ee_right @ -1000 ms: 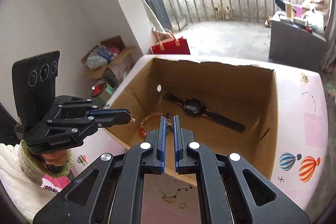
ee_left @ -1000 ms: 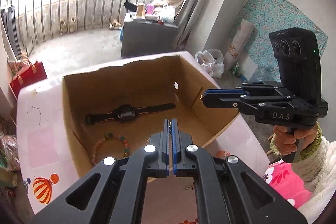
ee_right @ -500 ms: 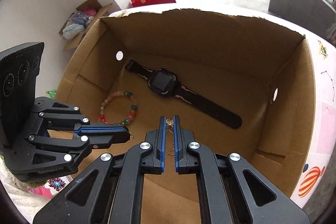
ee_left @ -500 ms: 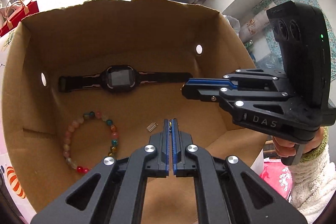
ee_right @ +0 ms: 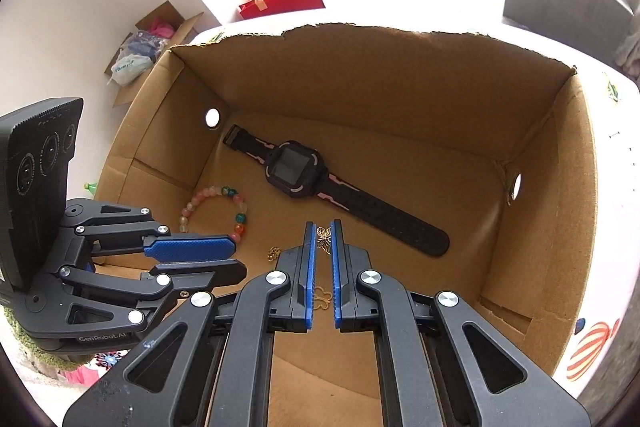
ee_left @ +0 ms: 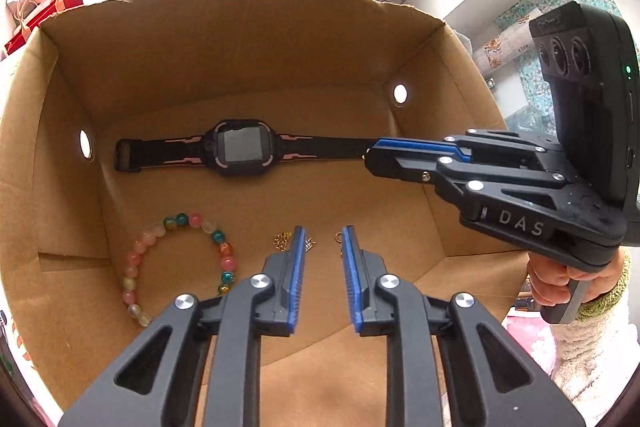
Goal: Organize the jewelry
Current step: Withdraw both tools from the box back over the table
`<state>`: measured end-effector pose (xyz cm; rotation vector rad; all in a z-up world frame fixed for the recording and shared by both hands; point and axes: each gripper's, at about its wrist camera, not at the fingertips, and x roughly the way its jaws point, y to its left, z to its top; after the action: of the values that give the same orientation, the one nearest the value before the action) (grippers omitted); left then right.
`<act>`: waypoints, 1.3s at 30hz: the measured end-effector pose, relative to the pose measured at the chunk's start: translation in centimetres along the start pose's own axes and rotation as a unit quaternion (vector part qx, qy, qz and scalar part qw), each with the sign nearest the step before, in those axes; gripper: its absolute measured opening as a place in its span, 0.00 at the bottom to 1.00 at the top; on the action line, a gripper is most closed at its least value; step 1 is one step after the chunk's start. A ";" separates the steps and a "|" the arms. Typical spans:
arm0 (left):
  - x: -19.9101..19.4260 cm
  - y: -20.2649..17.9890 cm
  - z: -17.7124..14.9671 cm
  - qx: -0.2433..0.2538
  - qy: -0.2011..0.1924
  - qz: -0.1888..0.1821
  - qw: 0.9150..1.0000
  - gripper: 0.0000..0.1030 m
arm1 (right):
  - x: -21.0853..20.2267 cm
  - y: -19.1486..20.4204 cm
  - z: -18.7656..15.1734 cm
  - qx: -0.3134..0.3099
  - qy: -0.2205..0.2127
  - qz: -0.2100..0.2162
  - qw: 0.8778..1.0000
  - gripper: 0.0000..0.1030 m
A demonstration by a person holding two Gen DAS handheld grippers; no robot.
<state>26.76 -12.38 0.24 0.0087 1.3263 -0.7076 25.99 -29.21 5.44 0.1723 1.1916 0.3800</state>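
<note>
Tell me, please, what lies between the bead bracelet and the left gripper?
A small gold chain piece, beside the left gripper, shown in the left wrist view.

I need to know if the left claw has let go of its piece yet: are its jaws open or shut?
Open. The left claw shows a wide gap between its blue pads, with small gold jewelry lying on the box floor by its tips.

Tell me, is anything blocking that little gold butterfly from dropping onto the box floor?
Nothing visible. The right gripper holds the butterfly charm above bare cardboard box floor, between the smartwatch strap and the bead bracelet.
</note>
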 end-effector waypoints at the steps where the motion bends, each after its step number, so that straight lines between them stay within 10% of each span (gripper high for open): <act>1: 0.0 0.1 0.0 -0.001 0.000 0.000 1.000 0.18 | 0.0 0.0 0.0 0.000 0.000 -0.001 1.000 0.05; 16: -4.5 -1.1 -1.7 0.063 -0.091 0.031 0.993 0.20 | -1.5 0.3 -0.3 0.001 -0.040 0.001 0.999 0.20; 28: -14.2 -3.7 -12.5 0.184 -0.266 0.006 0.946 0.72 | -14.0 3.7 -9.0 -0.039 -0.280 0.042 0.958 0.69; 33: -14.3 -2.6 -17.2 0.172 -0.254 0.014 0.952 0.77 | -15.4 3.8 -15.4 -0.024 -0.317 0.018 0.948 0.73; 39: -11.4 -2.5 -20.3 0.154 -0.217 0.004 0.964 0.77 | -11.1 4.2 -19.9 0.024 -0.252 0.026 0.967 0.73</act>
<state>7.02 -1.09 5.67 0.1042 0.7884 -0.8474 3.19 -30.90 9.18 0.3232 0.6955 0.3278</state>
